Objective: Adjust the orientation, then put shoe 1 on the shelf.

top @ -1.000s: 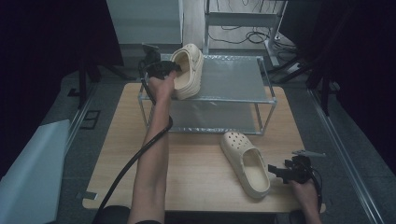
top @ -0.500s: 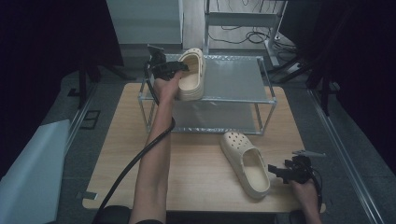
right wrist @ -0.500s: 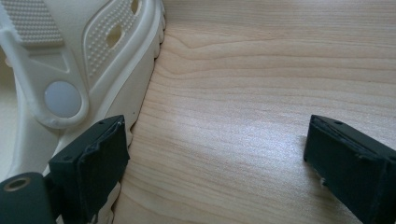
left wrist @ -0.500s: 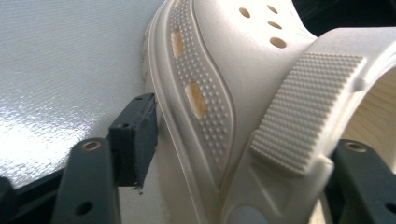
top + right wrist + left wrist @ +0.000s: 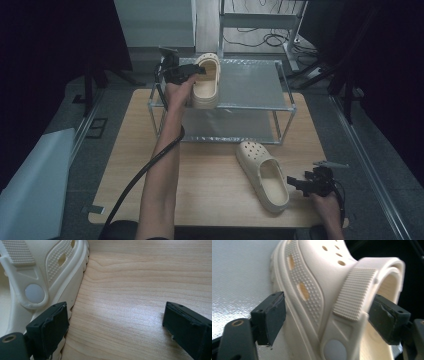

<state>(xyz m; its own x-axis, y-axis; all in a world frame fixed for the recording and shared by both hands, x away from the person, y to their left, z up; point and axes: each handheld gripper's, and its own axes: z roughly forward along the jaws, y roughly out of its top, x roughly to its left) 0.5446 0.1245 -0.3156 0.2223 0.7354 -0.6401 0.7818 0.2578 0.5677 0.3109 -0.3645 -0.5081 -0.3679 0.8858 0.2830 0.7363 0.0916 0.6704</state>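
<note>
On the top shelf of the metal rack (image 5: 250,85), at its left end, a cream clog (image 5: 206,82) lies with the left tool (image 5: 192,72) at its heel. In the left gripper view the clog's side wall and ribbed strap (image 5: 354,295) sit between the jaws, which have just been opening; the pads stand clear of the foam on both sides. A second clog (image 5: 263,175) rests on the wooden counter (image 5: 210,165) in front of the rack. The right tool (image 5: 296,184) hovers just beside its heel, jaws spread wide over bare wood, gripping nothing.
</note>
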